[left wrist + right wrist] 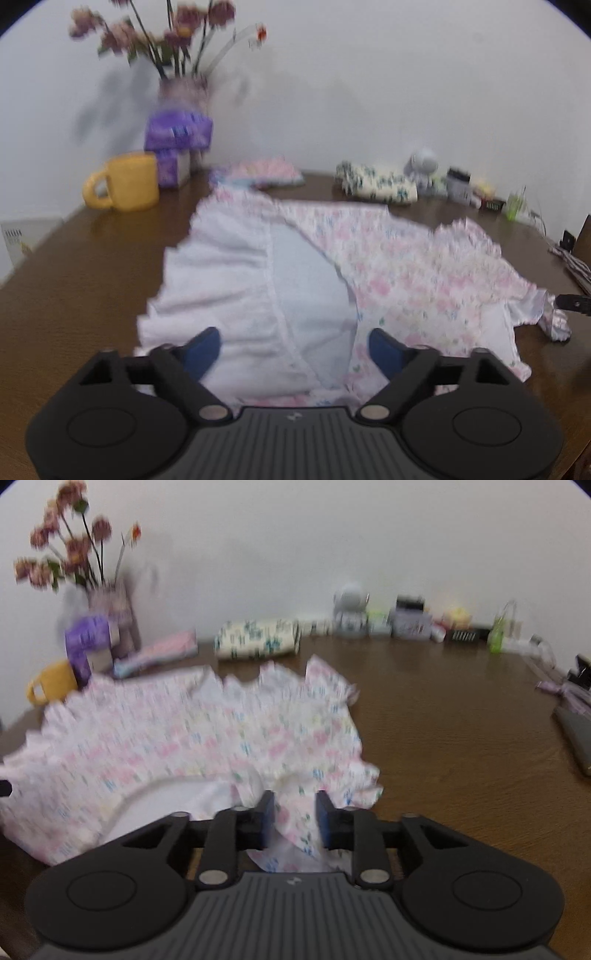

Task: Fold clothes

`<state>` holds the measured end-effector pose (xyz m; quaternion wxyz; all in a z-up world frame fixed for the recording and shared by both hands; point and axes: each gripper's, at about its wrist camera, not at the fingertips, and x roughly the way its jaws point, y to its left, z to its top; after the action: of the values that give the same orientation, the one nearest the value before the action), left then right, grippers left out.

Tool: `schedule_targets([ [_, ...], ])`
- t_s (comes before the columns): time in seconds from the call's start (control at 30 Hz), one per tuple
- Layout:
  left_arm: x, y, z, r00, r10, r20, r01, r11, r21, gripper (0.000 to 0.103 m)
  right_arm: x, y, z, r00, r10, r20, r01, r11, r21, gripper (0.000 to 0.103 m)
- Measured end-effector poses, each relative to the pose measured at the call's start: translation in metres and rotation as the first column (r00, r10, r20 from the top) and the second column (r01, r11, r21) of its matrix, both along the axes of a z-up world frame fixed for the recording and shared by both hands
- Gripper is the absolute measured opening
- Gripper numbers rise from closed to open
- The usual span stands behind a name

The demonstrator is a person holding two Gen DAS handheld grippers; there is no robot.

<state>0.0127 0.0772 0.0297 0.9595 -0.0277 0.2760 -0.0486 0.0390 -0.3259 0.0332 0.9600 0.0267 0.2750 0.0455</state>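
A white garment with pink and blue flower print and frilled edges lies spread on the brown wooden table. Part of it is turned back, showing a pale inner side. My left gripper hovers over its near edge, jaws wide open, with nothing pinched. In the right wrist view the same garment stretches away to the left. My right gripper stands at its near right corner, jaws partly apart, with a fold of the fabric lying loose between the blue pads.
Along the back wall stand a yellow mug, purple boxes, a vase of flowers, a folded pink cloth, a rolled floral cloth and several small items. A dark flat object lies at the right edge.
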Motion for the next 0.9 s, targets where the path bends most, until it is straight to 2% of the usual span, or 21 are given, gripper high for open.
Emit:
schedule_targets([
  [0.03, -0.004, 0.001, 0.004, 1.0, 0.001, 0.014, -0.002, 1.0, 0.008, 0.099, -0.006, 0.003, 0.005, 1.0, 0.0, 0.025, 0.0, 1.0, 0.003, 0.056],
  [0.07, -0.007, 0.001, 0.007, 1.0, 0.003, 0.026, -0.004, 1.0, 0.014, 0.101, -0.012, 0.007, 0.009, 0.999, 0.006, 0.045, -0.006, 1.0, 0.008, 0.061],
  [0.13, -0.013, 0.002, 0.011, 0.999, 0.01, 0.037, -0.01, 1.0, 0.004, 0.102, -0.023, 0.015, 0.015, 0.997, 0.02, 0.078, -0.022, 1.0, 0.018, 0.082],
  [0.23, -0.022, 0.003, 0.012, 0.998, 0.017, 0.052, -0.016, 1.0, -0.025, 0.102, -0.032, 0.029, 0.02, 0.994, 0.053, 0.099, -0.058, 0.998, 0.04, 0.1],
  [0.27, -0.025, 0.003, 0.012, 0.998, 0.018, 0.056, -0.016, 0.999, -0.034, 0.102, -0.034, 0.034, 0.019, 0.993, 0.062, 0.097, -0.067, 0.996, 0.052, 0.103],
  [0.4, -0.037, 0.004, 0.009, 0.998, 0.013, 0.054, -0.012, 0.999, -0.031, 0.102, -0.041, 0.055, 0.012, 0.994, 0.077, 0.074, -0.085, 0.991, 0.106, 0.102],
  [0.5, -0.046, 0.003, 0.007, 0.998, 0.019, 0.053, -0.02, 1.0, 0.001, 0.102, -0.046, 0.067, 0.005, 0.996, 0.079, 0.041, -0.084, 0.987, 0.134, 0.103],
  [0.6, -0.054, 0.002, 0.005, 0.998, 0.037, 0.059, -0.039, 0.999, 0.026, 0.102, -0.052, 0.075, 0.001, 0.998, 0.067, 0.011, -0.068, 0.989, 0.131, 0.103],
  [0.8, -0.062, 0.006, 0.0, 0.998, 0.048, 0.04, -0.047, 0.999, -0.022, 0.102, -0.066, 0.081, 0.003, 1.0, 0.03, 0.001, -0.03, 0.993, 0.118, 0.103],
  [0.9, -0.063, 0.005, -0.002, 0.998, 0.041, 0.041, -0.041, 0.999, -0.013, 0.102, -0.068, 0.084, 0.003, 1.0, 0.027, -0.007, -0.026, 0.994, 0.102, 0.103],
])
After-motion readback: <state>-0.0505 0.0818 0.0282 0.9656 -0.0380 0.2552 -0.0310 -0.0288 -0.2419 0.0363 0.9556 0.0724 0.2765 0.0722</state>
